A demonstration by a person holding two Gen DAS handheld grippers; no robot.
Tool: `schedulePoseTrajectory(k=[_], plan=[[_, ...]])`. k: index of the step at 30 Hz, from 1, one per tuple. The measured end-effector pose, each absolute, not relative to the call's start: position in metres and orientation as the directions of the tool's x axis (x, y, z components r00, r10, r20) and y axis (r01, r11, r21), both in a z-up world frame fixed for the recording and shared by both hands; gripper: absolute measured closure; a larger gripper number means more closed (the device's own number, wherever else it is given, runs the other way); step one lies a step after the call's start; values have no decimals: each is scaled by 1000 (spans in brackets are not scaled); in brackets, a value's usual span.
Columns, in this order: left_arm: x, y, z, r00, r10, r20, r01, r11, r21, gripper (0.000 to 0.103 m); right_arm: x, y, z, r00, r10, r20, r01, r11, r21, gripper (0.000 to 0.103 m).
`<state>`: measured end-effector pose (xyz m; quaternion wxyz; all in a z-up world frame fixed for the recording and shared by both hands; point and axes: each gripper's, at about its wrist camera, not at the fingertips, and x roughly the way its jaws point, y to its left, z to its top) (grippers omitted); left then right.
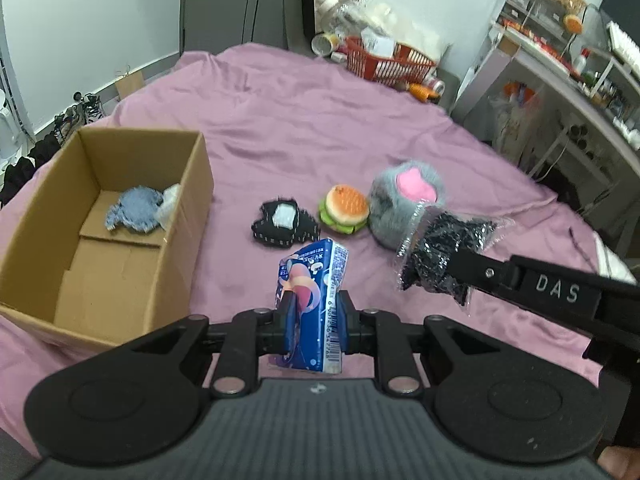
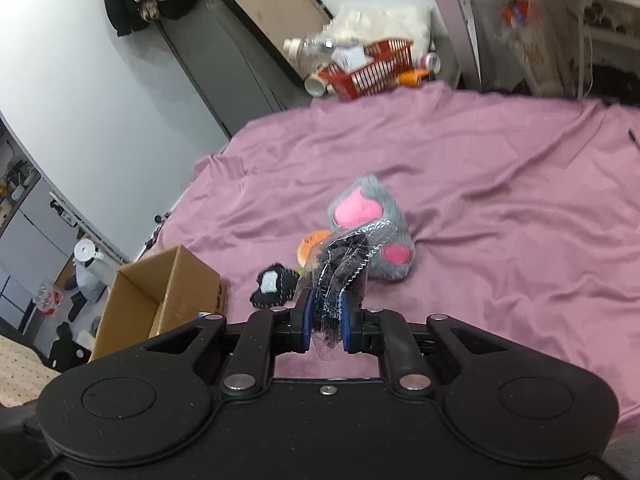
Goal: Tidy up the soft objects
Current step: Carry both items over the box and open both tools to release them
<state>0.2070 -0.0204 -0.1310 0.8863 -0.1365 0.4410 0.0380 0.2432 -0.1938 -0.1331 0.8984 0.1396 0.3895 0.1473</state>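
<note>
Three soft toys (image 1: 344, 216) are counted ahead of the left gripper (image 1: 312, 308), clenched on one blue packet (image 1: 316, 280); the right gripper (image 2: 326, 316) grasps one wrapped black bundle (image 2: 344, 264); the cardboard box (image 1: 192, 184) to the left holds one denim piece (image 1: 134, 212).

You get even, soft indoor light with faint shadows; fisheye bending curves the walls beyond the pink sheet (image 1: 280, 120), and the clutter behind it is blurred.
</note>
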Motion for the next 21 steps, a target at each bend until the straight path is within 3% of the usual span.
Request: schedulePoseTrajectory(k=[21], plan=[[184,56,-80,708,-29,-706,-225,938,-264,84,214,-143,-88,759,326,-564,-195,940,281,89]])
